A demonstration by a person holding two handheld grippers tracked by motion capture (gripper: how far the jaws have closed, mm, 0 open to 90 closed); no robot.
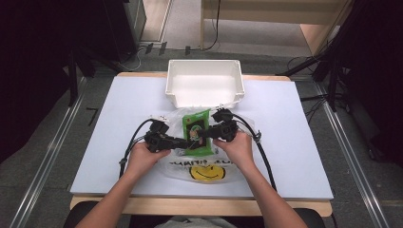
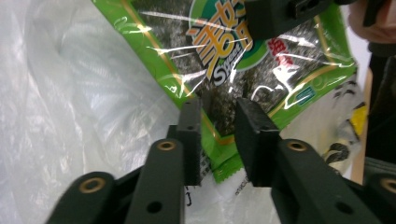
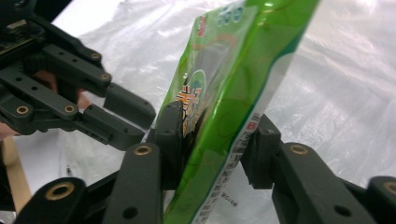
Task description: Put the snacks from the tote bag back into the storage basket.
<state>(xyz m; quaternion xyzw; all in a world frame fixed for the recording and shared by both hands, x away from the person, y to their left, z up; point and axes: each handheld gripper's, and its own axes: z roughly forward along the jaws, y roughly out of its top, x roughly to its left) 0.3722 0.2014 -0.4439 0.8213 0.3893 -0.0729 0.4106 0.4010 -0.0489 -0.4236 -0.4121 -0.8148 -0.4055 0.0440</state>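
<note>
So the green packet was held up over the plastic bag on the desk, right fingers clamped across it. The left gripper was left open beside its edge, probably so the handoff stayed safe.

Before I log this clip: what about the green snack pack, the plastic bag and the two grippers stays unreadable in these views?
- Green snack pack: its near end in the high view, hidden by both grippers.
- Plastic bag: lettering above the smiley too small; its opening cannot be made out.
- Right gripper: far pad's contact with the pack unclear.
- White bin: front wall's outer face hidden.
</note>
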